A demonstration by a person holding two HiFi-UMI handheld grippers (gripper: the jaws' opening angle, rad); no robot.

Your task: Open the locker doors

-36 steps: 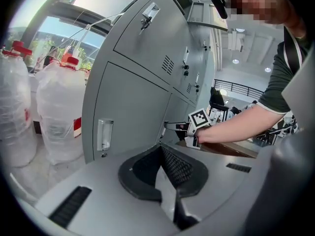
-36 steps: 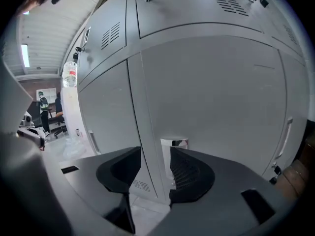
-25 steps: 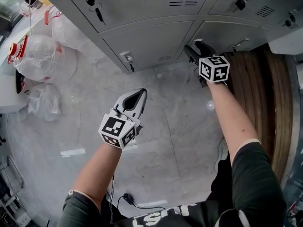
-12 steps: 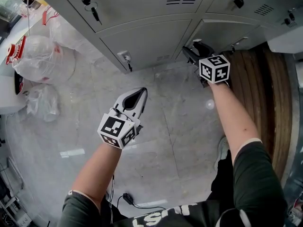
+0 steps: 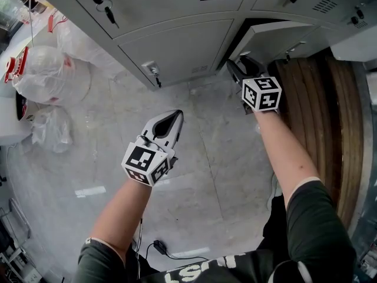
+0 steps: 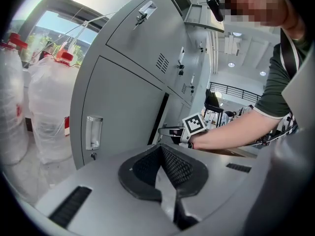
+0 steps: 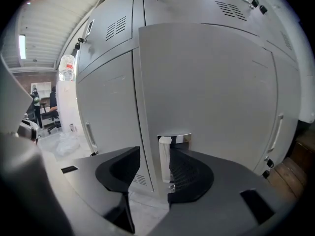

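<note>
The lower locker door (image 7: 211, 82) in the bottom row of the bank stands ajar. In the head view a dark gap runs along its free left edge, and its hinge edge lies toward the wooden boards (image 5: 318, 111) on the right. Its chrome handle (image 7: 172, 149), close to that free edge, sits between the fingers of the right gripper (image 7: 155, 167). The fingers are spread apart, with the handle against 1 finger and a clear gap on its other side, so the door looks hooked rather than clamped. The neighbouring lower door (image 5: 177, 49) to the left lies flush with the frame, its own handle (image 5: 151, 69) at its left edge. The upper doors in view look closed too, and 1 has keys (image 5: 109, 13) hanging from its lock. The left gripper (image 5: 171, 119) hangs over the floor, well back from the bank, its fingers pressed together on nothing. The main risk is the hooked finger sliding out of the shallow handle if the pull strays off the door's arc, which could let the door fall back toward the frame. A pull that is too sharp could swing the door round into whatever stands by its hinge edge.
</note>
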